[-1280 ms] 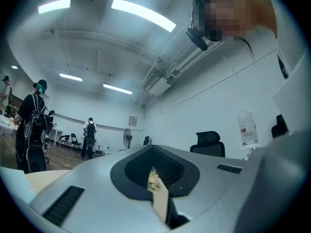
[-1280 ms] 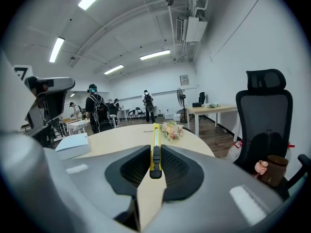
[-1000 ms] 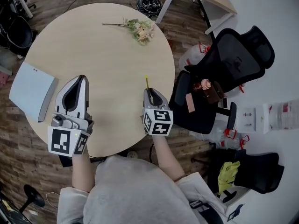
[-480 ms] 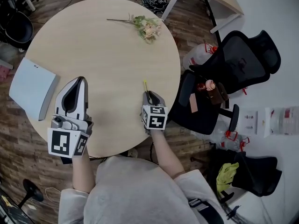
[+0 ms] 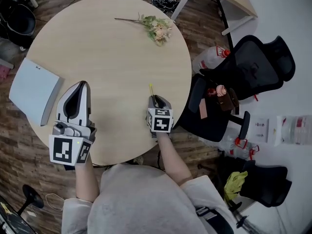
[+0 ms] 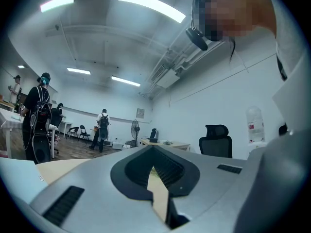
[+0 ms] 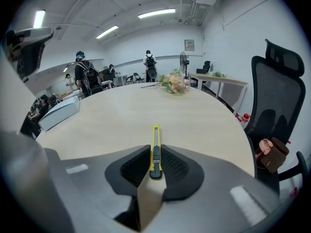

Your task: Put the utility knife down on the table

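Between the pads of the right gripper (image 7: pixel 155 152): one utility knife (image 7: pixel 155 139), yellow body with a black slider. It is clamped at its rear end, the jaws nearly together on it. The front part projects forward, low over the table (image 7: pixel 121 115). Whether its tip touches the wood cannot be told.

Position: near the table's right-hand edge, just in front of the person.

Change noted: against the head view of a second ago, the right gripper's marker cube shows smaller and the knife shorter. This reads as the gripper having gone down toward the tabletop; its place along the edge is about the same. Grip unchanged, knife not released.

Bearing on task: judged to be the final lowering. Remaining: rest the knife flat, part the jaws, draw back without dragging it.

Left gripper (image 6: pixel 153 149): jaws closed tip to tip, nothing held, at the table's near left part, same place as before.

Further out:
- White flat box (image 5: pixel 31 91), overhanging the left edge.
- Sprig of flowers (image 5: pixel 157 28) at the far side, well apart from the knife.
- Black office chair (image 5: pixel 246 65), beside the right edge.
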{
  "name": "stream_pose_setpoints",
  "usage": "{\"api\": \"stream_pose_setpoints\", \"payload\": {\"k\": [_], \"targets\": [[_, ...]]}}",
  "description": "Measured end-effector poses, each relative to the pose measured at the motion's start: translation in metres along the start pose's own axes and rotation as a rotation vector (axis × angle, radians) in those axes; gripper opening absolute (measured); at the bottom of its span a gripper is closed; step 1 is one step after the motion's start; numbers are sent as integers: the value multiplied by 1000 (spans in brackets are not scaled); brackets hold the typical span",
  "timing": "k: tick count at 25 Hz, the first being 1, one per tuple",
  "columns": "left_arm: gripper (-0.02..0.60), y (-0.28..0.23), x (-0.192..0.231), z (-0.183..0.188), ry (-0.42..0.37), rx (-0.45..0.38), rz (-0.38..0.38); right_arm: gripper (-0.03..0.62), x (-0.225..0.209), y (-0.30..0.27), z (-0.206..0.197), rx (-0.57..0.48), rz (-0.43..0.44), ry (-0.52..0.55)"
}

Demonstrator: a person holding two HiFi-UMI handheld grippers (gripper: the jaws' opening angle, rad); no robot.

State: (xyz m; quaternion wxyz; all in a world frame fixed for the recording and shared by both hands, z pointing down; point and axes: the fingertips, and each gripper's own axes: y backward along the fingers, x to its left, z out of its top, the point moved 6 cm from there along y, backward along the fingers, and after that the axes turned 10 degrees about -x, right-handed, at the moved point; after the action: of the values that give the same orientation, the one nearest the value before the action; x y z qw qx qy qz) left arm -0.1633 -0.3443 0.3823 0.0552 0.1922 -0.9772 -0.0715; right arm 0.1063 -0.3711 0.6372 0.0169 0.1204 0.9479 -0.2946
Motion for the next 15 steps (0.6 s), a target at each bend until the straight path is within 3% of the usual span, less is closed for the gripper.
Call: {"api": "stream_pose_setpoints", "payload": {"k": [15], "targets": [[8, 4, 15, -6, 16, 2, 17, 77, 6, -10, -3, 38, -8, 27]]}}
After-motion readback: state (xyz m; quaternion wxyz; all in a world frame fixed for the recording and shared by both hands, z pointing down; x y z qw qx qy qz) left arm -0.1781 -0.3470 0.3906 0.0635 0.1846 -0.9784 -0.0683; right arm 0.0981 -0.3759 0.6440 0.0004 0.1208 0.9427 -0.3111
